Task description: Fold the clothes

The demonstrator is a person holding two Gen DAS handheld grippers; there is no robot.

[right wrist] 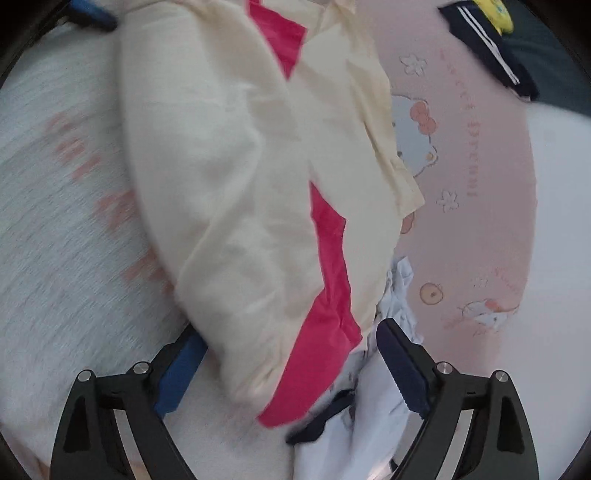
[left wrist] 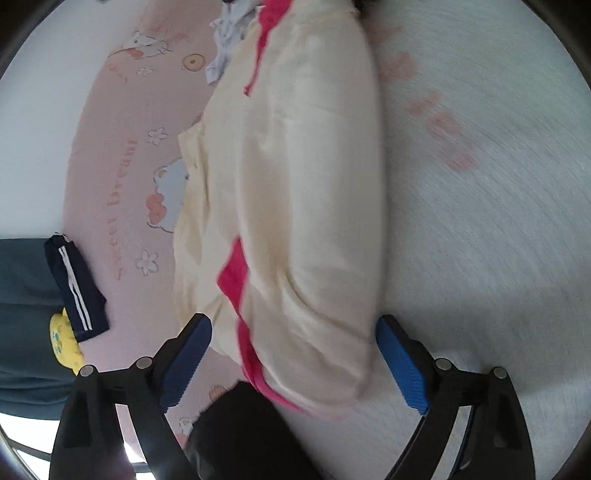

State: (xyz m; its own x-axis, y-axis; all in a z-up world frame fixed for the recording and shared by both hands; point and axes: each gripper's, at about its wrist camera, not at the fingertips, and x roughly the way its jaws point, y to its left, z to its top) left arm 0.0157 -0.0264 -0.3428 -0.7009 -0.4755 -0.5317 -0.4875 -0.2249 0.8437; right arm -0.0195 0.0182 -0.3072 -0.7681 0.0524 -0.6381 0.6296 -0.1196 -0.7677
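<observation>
A cream garment with magenta panels (left wrist: 306,192) lies in a long folded bundle across the bed, also filling the right wrist view (right wrist: 229,192). My left gripper (left wrist: 291,325) stands open, its blue pads (left wrist: 402,365) on either side of one end of the bundle without squeezing it. At the opposite end my right gripper (right wrist: 290,332) is open too, and the cream and magenta cloth lies loose between its pads (right wrist: 181,373). A blue fingertip of the left gripper (right wrist: 92,14) shows at the top left of the right wrist view.
The garment rests half on a pink cartoon-print sheet (left wrist: 122,166) and half on a white textured blanket (left wrist: 480,221). Navy shorts with white stripes (left wrist: 79,288) and a yellow item (left wrist: 64,343) lie aside. A pale crumpled garment (right wrist: 369,406) sits under my right gripper. Black cloth (left wrist: 240,424) lies near my left.
</observation>
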